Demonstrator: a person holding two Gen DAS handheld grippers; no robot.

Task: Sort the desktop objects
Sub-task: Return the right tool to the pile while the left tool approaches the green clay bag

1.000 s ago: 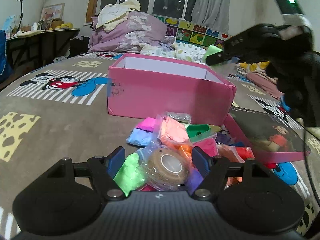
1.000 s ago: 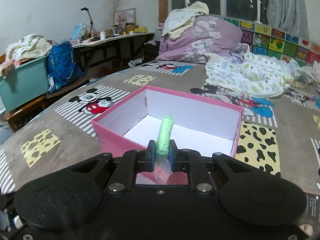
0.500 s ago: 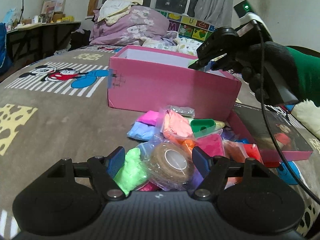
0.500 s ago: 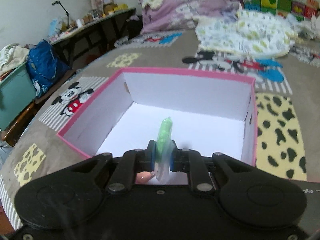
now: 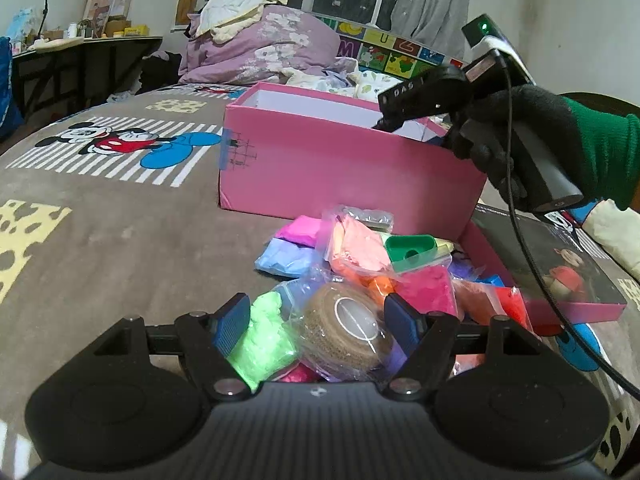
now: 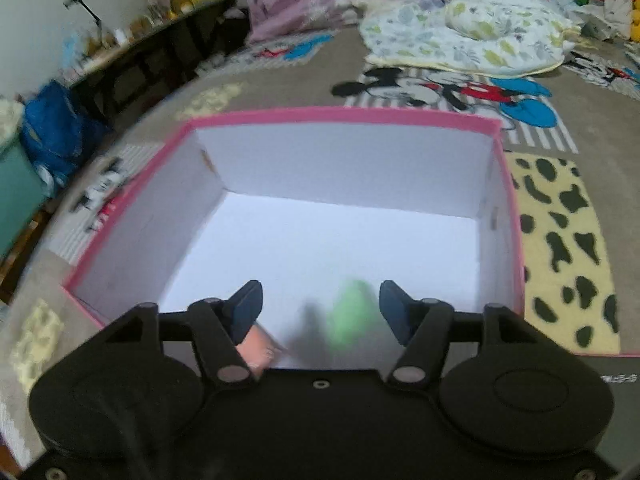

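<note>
Green packet (image 6: 352, 312) dropping free inside pink box (image 6: 280, 114), blurred, near front wall, beside peach packet (image 6: 256, 350). We are opening right tool (image 6: 320, 306): a second ago clamped on it, now clear. Delivery looking done. Left tool (image 5: 316, 322) hovering half-wide, pads not pressing, around tape roll (image 5: 348, 328) in pile before box.

"DAS" on the right tool (image 5: 404, 114)

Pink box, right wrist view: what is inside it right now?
Inside the pink box a blurred green packet sits between the opening right tongs, untouched by them. A peach-pink piece shows beside it. The tongs' body hides the near floor.
</note>
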